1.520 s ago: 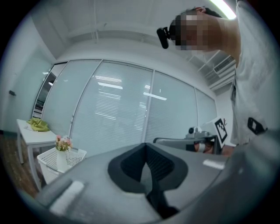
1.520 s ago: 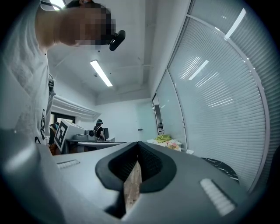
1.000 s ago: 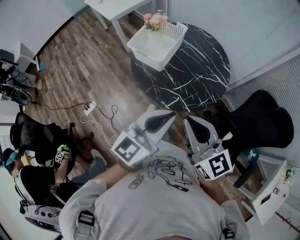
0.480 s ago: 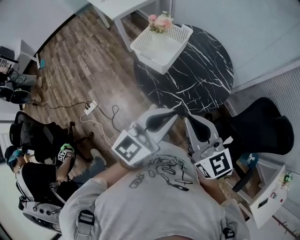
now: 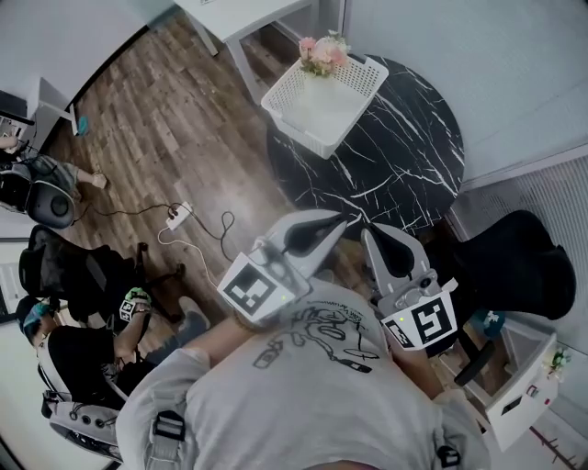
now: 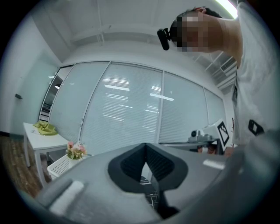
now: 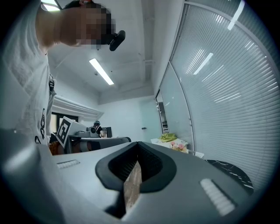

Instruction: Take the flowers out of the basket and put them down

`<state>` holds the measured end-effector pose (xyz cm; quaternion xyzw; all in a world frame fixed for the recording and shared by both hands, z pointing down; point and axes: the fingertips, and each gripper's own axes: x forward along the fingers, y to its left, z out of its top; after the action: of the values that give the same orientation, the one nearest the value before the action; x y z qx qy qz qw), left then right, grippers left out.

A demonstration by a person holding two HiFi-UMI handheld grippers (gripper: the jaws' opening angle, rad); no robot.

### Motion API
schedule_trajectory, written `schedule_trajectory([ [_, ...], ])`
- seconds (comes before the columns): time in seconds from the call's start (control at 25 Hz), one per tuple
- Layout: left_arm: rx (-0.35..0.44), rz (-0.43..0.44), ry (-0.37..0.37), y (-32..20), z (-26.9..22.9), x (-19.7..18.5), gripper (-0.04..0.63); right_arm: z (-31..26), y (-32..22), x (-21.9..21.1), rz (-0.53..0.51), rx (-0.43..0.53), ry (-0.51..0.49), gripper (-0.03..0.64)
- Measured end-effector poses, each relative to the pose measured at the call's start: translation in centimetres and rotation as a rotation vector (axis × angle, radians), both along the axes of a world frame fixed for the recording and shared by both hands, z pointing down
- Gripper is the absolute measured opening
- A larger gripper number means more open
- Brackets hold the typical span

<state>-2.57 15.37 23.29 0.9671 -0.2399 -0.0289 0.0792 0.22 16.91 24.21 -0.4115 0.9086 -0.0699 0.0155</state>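
Observation:
A bunch of pink flowers [image 5: 323, 53] stands in the far corner of a white lattice basket [image 5: 329, 103] on the round black marble table [image 5: 404, 156]. Both grippers are held level in front of the person's chest, at the table's near edge and well short of the basket. The left gripper [image 5: 340, 218] is shut with nothing in it, and so is the right gripper [image 5: 370, 234]. In the left gripper view the flowers [image 6: 75, 150] and basket [image 6: 59, 166] show small at the lower left, beyond the shut left gripper [image 6: 146, 148]. The right gripper [image 7: 138, 146] view shows the flowers [image 7: 177, 145] far off.
A white side table [image 5: 248, 14] stands just left of the marble table. A black office chair [image 5: 514, 262] is on the right, a white cabinet [image 5: 519, 395] at lower right. A power strip with cable [image 5: 179, 213] lies on the wood floor. A seated person [image 5: 73, 349] is at lower left.
The table and basket have come a little nearer and shifted right in the head view. Both grippers keep the same shut, level pose before the chest.

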Motion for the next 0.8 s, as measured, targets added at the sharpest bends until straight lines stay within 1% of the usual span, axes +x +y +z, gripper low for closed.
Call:
schedule_trajectory([
  [0.56,-0.009,0.001,-0.035,-9.6,0.2,-2.1,0.003,0.3,-9.3,-1.8,0.003,-0.013,0.025,0.008],
  [0.8,-0.022,0.01,-0.039,-13.7,0.5,-2.9,0.002,0.6,-13.4,-2.8,0.011,-0.017,0.043,0.008],
])
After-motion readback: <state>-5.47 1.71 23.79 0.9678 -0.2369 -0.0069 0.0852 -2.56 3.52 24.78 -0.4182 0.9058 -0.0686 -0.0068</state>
